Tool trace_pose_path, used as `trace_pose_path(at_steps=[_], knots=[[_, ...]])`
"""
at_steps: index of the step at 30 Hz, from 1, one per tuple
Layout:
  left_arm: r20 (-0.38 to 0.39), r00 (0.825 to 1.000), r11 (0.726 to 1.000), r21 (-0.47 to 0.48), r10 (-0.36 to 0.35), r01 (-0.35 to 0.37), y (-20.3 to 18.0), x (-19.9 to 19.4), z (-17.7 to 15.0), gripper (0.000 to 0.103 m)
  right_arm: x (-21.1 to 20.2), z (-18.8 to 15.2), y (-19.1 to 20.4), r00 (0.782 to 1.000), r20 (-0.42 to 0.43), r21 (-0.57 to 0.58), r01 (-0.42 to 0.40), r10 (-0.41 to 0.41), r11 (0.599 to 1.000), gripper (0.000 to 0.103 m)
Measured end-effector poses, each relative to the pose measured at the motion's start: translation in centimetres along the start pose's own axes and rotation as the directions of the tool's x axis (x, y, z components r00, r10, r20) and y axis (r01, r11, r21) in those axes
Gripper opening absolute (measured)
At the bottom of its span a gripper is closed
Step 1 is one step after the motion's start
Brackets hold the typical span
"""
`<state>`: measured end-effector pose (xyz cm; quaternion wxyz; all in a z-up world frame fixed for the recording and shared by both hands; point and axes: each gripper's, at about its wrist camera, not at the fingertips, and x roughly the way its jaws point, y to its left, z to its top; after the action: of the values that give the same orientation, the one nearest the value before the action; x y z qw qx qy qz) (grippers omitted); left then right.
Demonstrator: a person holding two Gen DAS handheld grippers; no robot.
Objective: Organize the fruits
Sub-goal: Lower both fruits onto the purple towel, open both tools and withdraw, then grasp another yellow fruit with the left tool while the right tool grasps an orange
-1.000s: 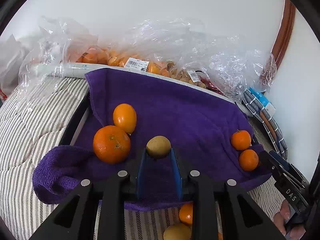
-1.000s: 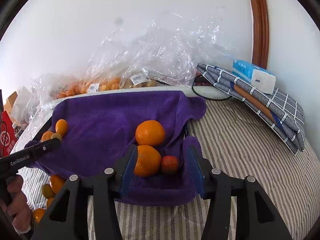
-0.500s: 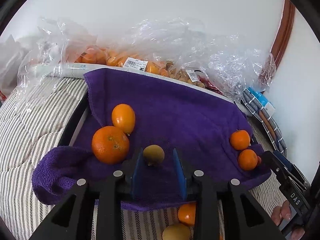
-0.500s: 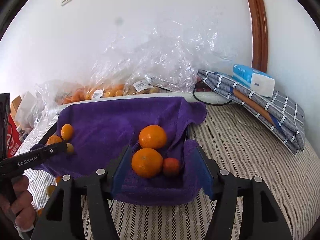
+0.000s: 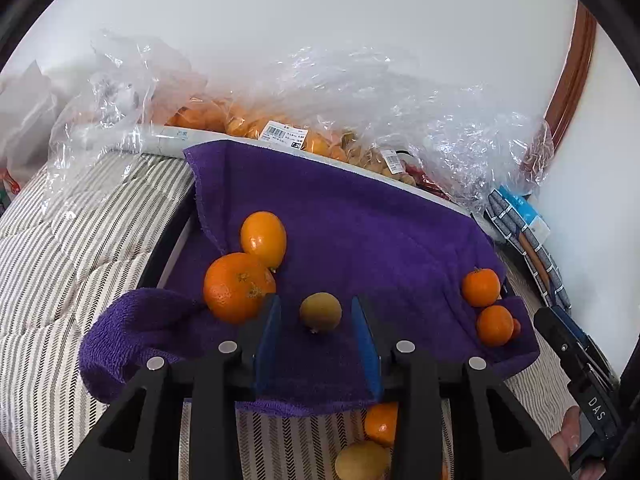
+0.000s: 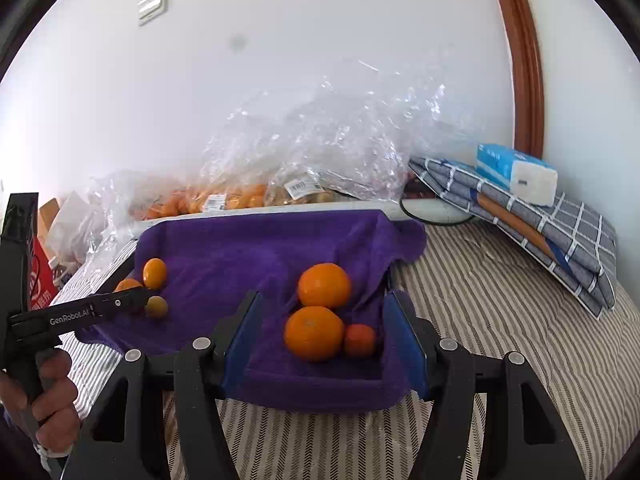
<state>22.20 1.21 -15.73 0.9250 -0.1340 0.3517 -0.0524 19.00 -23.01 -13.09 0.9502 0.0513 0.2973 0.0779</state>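
A purple towel (image 5: 360,224) lines a tray on the bed. In the left wrist view a small brownish-yellow fruit (image 5: 321,312) lies on the towel between the fingers of my open left gripper (image 5: 316,316), untouched. A large orange (image 5: 237,286) and an oval orange (image 5: 263,238) lie just left. Two small tangerines (image 5: 481,286) sit at the towel's right edge. In the right wrist view my open right gripper (image 6: 324,320) hovers at the towel (image 6: 256,248) around two oranges (image 6: 314,333) and a small red tangerine (image 6: 359,340), touching none.
Clear plastic bags of fruit (image 5: 280,132) lie along the wall behind the tray. Loose fruits (image 5: 380,424) lie on the striped bedding below the towel's front edge. Folded checked cloth with a tissue pack (image 6: 516,172) sits at the right.
My left gripper opened and let go of the brownish fruit, which now rests on the towel. My right gripper opened wider and drew back slightly from the oranges.
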Motion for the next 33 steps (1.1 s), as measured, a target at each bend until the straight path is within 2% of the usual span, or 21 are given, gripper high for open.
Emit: trace_pose_path(at_steps=[3,5,6,7,9,11,13,15,18,21,24,26,29,33], knots=[[0.026,1.0,1.0,0.025,0.006,-0.006,0.1,-1.4,-0.4,0.037,-0.1,0.0,0.5,1.0,-0.025,0.005,0.016,-0.016,1.0,0.063],[0.027,1.0,0.999,0.047,0.006,-0.008,0.6,-2.6,-0.9,0.044,-0.5,-0.2,0.7,0.998,-0.057,0.005,0.032,-0.032,0.999,0.062],[0.018,1.0,0.998,0.058,-0.014,0.013,1.0,-3.1,-1.2,0.044,-1.1,-0.4,0.9,0.997,-0.064,0.005,0.048,-0.048,0.999,0.062],[0.028,0.999,0.997,0.076,-0.027,0.025,1.2,-3.9,-1.5,0.045,-2.0,-0.6,1.0,0.998,-0.059,0.01,0.034,-0.033,0.999,0.062],[0.022,1.0,0.996,0.084,-0.01,0.008,1.5,-5.3,-2.1,0.048,-4.2,-1.2,1.4,0.999,-0.031,0.019,-0.011,0.011,1.0,0.062],[0.015,0.999,0.997,0.059,-0.049,0.048,2.0,-6.6,-2.7,0.048,-5.7,-1.8,2.0,0.999,-0.032,0.001,-0.003,0.003,1.0,0.062],[0.003,0.998,0.997,0.057,-0.056,0.055,2.0,-7.6,-3.3,0.048,-6.8,-2.5,2.7,0.999,-0.046,-0.01,-0.004,0.004,1.0,0.062],[-0.006,0.998,0.996,0.074,-0.055,0.056,1.6,-8.0,-4.0,0.048,-7.5,-3.2,3.2,0.998,-0.064,-0.008,-0.012,0.012,1.0,0.062],[-0.032,0.999,0.992,0.125,-0.011,0.015,0.3,-7.8,-5.0,0.048,-8.1,-4.2,4.0,0.995,-0.097,-0.017,0.005,-0.006,1.0,0.062],[-0.084,0.996,0.988,0.149,-0.019,0.031,-0.6,-6.3,-5.4,0.048,-8.8,-5.3,4.0,0.994,-0.113,-0.012,0.009,-0.01,1.0,0.061],[-0.123,0.992,0.988,0.144,-0.034,0.052,-1.1,-5.0,-5.4,0.04,-9.9,-6.3,3.7,0.992,-0.126,0.0,0.011,-0.011,1.0,0.06],[-0.162,0.986,0.986,0.156,-0.029,0.054,-1.5,-4.0,-5.4,0.031,-10.6,-6.7,3.4,0.991,-0.131,0.004,0.012,-0.011,1.0,0.06],[-0.186,0.981,0.985,0.144,-0.063,0.09,-1.5,-3.3,-5.3,0.025,-11.2,-7.0,3.3,0.993,-0.121,-0.003,0.012,-0.013,1.0,0.06],[-0.186,0.98,0.984,0.145,-0.075,0.103,-1.7,-2.9,-5.1,0.025,-10.4,-6.8,3.5,0.992,-0.128,0.004,0.005,-0.004,1.0,0.06]])
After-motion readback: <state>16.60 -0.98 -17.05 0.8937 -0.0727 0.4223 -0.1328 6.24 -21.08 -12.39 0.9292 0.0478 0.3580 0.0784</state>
